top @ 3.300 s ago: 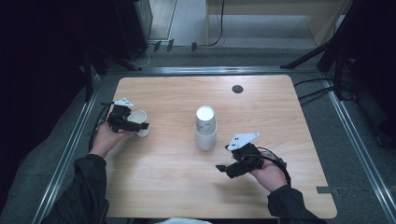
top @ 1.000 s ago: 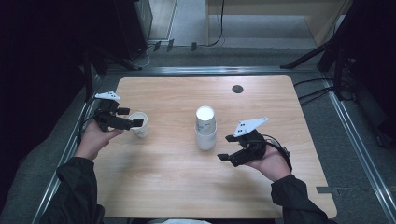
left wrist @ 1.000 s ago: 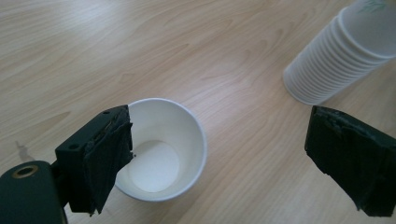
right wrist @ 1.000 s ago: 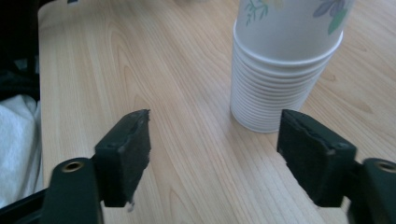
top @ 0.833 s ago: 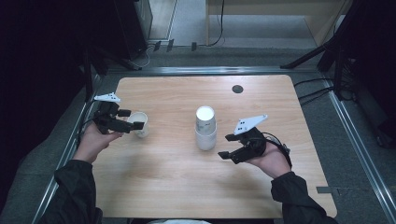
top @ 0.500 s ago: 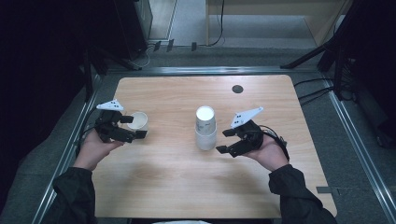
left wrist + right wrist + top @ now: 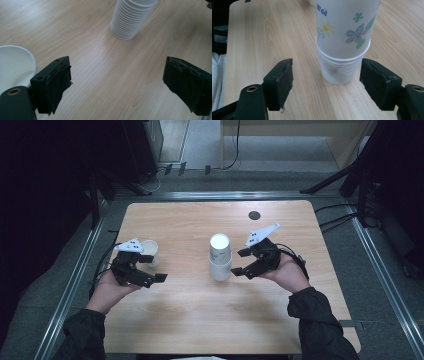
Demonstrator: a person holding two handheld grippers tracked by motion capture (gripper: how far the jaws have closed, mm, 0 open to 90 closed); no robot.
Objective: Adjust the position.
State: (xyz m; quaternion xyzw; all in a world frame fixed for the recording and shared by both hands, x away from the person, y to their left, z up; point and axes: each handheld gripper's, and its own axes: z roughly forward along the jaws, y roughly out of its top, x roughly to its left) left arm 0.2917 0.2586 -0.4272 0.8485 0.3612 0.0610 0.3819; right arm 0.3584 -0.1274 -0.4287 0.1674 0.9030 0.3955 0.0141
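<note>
- The fingers (image 7: pixel 375 82) of the right gripper (image 7: pixel 327 82) are spread wide, one on each side of the base of the cup stack (image 7: pixel 344 42), close to its sides but not touching; this reads as a line-up to pinch the stack low down, perhaps to hold it steady.
- The stack stands upside down near the middle of the counter (image 7: pixel 200 320), a flower-printed cup on top, plain white rims packed below it.
- The left gripper (image 7: pixel 117 85) has its fingers (image 7: pixel 56 82) spread too, with nothing between them but bare wood.
- A single white cup (image 7: pixel 149 251) stands mouth-up just beside the left gripper, toward the counter's left edge, well apart from the stack; its spot looks like a drop-off place for cups taken one by one.
- The left gripper points toward the stack (image 7: pixel 130 20), probably ready for another.
</note>
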